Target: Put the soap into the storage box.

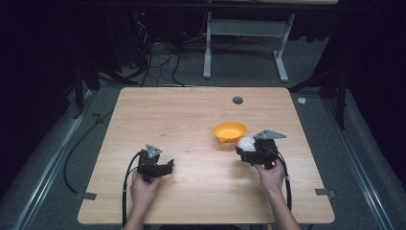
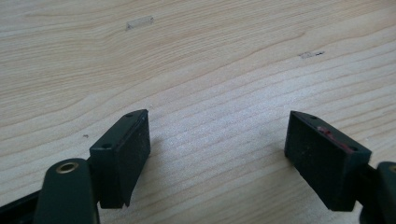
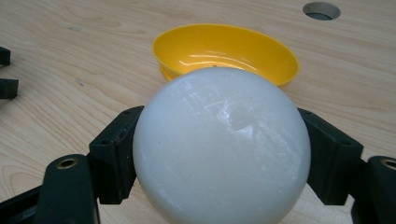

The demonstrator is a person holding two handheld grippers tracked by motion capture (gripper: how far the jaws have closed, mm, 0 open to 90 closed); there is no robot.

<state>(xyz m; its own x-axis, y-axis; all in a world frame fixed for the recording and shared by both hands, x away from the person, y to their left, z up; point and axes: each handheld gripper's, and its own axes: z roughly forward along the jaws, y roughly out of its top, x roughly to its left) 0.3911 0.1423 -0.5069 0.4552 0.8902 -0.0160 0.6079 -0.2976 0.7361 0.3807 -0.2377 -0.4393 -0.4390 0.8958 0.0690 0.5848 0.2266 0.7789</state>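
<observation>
Between the two black jaws of the right tool (image 3: 222,154), a white ball (image 3: 222,149) is sitting clamped, each jaw pressing against one flank of it. Just beyond this tool, a yellow bowl (image 3: 224,49) is resting on the wooden tabletop (image 3: 70,56), its near rim partly hidden behind the top of the ball; whether ball and bowl are touching cannot be told. In the high view, the right tool (image 1: 246,146) is carrying the ball (image 1: 246,142) right at the bowl (image 1: 230,132), at its near right edge, with the person's right hand (image 1: 270,175) gripping the tool from behind. A round grommet hole (image 1: 237,100) is lying well past the bowl.

Well apart from the ball, the left tool (image 1: 167,166) is being held low over the tabletop by the left hand (image 1: 143,187). In the left gripper view, the left tool (image 2: 217,154) is standing wide open, its jaws far apart with bare wood grain between them and nothing in its grasp. A black cable (image 1: 125,191) is trailing back from this tool toward the near edge.
</observation>
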